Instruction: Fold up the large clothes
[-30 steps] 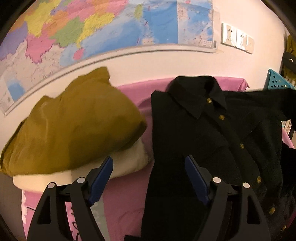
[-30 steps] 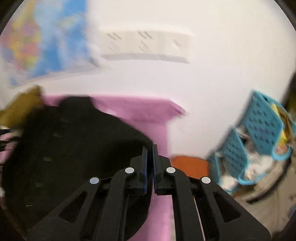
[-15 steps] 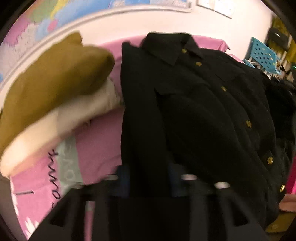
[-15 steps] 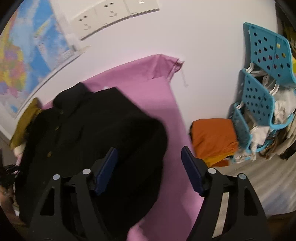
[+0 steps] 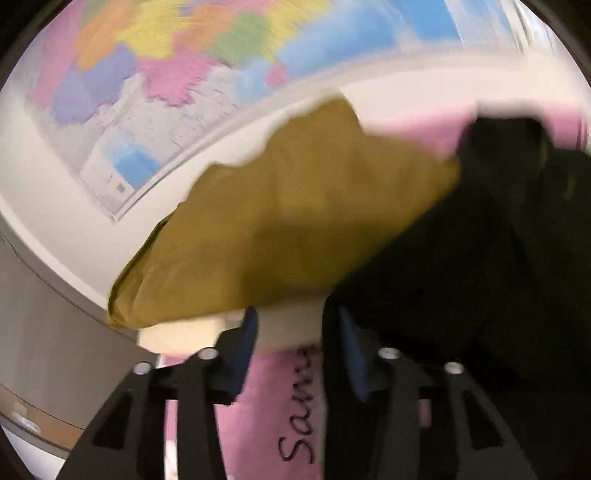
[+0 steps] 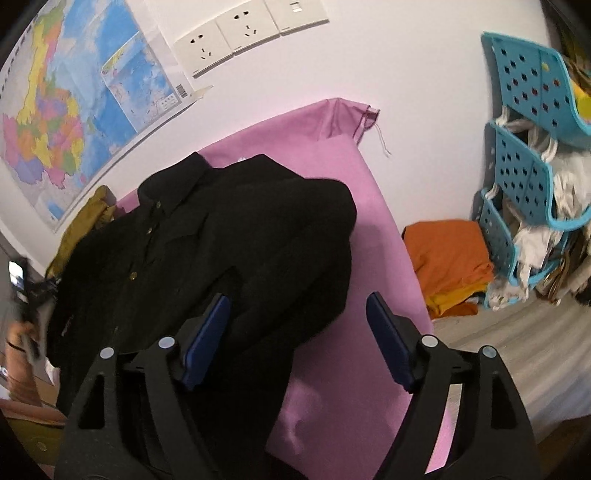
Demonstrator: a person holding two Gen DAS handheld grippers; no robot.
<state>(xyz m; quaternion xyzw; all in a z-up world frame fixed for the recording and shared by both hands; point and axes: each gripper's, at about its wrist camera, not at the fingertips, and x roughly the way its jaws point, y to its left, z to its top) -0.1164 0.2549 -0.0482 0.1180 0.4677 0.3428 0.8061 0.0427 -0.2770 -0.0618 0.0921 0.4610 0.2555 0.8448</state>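
A black button-up jacket (image 6: 221,240) lies collar-up on the pink cloth (image 6: 373,206), its right side folded inward. My right gripper (image 6: 299,332) hovers over the jacket's lower right edge. Its jaws are opening and the pads touch nothing. The left wrist view is blurred. In it my left gripper (image 5: 295,343) points at the jacket's left edge (image 5: 498,258) and the pink cloth (image 5: 280,387). Its jaws are opening too. A dark strip of jacket lies against the right pad, loose and not pinched.
A mustard garment (image 5: 295,221) rests on a folded white one (image 5: 288,325) left of the jacket. A map (image 6: 66,122) and sockets (image 6: 243,33) are on the wall. Orange clothes (image 6: 447,254) and a turquoise rack (image 6: 524,177) stand right of the table. A hand (image 6: 18,354) shows at far left.
The right gripper went from shut to wide open and sank toward the jacket. The left gripper closed over the jacket's left edge, then reopened, and its view swung left toward the mustard pile.
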